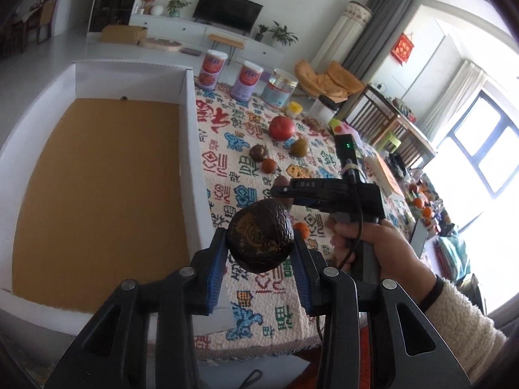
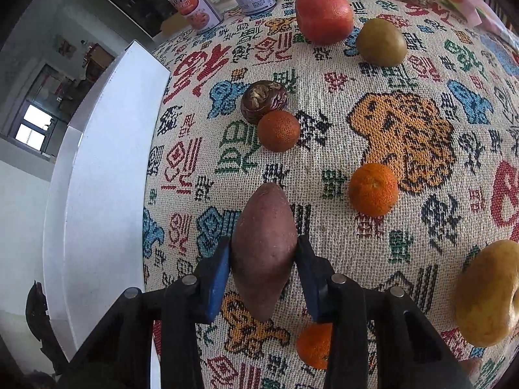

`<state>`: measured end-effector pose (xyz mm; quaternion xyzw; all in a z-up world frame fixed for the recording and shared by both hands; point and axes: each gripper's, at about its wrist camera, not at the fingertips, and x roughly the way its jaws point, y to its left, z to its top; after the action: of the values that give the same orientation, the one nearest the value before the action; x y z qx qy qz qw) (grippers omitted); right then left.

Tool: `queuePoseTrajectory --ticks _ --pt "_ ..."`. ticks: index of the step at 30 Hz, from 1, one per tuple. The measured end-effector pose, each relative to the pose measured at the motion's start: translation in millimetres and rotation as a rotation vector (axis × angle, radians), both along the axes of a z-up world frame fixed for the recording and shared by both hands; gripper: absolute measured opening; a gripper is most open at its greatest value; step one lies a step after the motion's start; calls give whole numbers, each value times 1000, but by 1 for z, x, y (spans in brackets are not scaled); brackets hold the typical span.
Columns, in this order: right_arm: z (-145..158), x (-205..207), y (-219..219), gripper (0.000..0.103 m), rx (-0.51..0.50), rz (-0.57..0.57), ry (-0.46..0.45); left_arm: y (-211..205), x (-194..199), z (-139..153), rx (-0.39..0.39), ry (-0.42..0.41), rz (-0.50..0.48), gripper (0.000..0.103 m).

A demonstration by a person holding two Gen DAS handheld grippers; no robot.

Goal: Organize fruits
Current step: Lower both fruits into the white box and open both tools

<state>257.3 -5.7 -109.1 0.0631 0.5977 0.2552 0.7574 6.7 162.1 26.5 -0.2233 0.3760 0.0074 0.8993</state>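
Note:
My left gripper (image 1: 259, 253) is shut on a dark, wrinkled avocado (image 1: 259, 236), held above the table's corner beside an open white box (image 1: 191, 149) with a brown cardboard floor. My right gripper (image 2: 263, 253) is shut on a purple sweet potato (image 2: 264, 246) just over the patterned cloth (image 2: 405, 136). In the left wrist view a hand (image 1: 386, 243) holds that right gripper behind the avocado. On the cloth lie a red fruit (image 2: 324, 16), a green-brown fruit (image 2: 381, 42), a dark brown fruit (image 2: 264, 100) and several small oranges (image 2: 373, 189).
A yellow fruit (image 2: 489, 295) lies at the right edge of the cloth. Two tall cans (image 1: 212, 69) and a clear jar (image 1: 279, 87) stand along the far edge. The box wall (image 2: 97, 178) borders the cloth on the left. Clutter sits beyond the table's right side.

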Motion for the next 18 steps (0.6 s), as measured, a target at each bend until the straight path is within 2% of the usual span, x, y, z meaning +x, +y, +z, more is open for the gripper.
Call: queuePoseTrajectory --ticks 4,5,8,10,13,14,15,18 --pt "58 -31 -9 40 206 31 -39 38 -6 1 134 49 153 38" --pt "75 -43 -2 40 257 65 -53 48 -5 -6 164 85 193 39" --pt "119 -84 36 40 359 223 -93 70 -1 -30 175 165 254 39" --pt "130 -112 70 40 353 328 -110 77 1 -42 197 204 274 39" --pt "122 -144 113 40 295 440 -123 82 -4 -53 227 247 302 41" --pt "117 -152 126 40 258 464 -136 82 -9 -53 235 250 306 47" --pt "109 -158 137 40 221 480 -146 83 -11 -54 245 251 311 58" --pt "85 -168 151 41 169 495 -132 85 -16 -53 284 242 329 69"
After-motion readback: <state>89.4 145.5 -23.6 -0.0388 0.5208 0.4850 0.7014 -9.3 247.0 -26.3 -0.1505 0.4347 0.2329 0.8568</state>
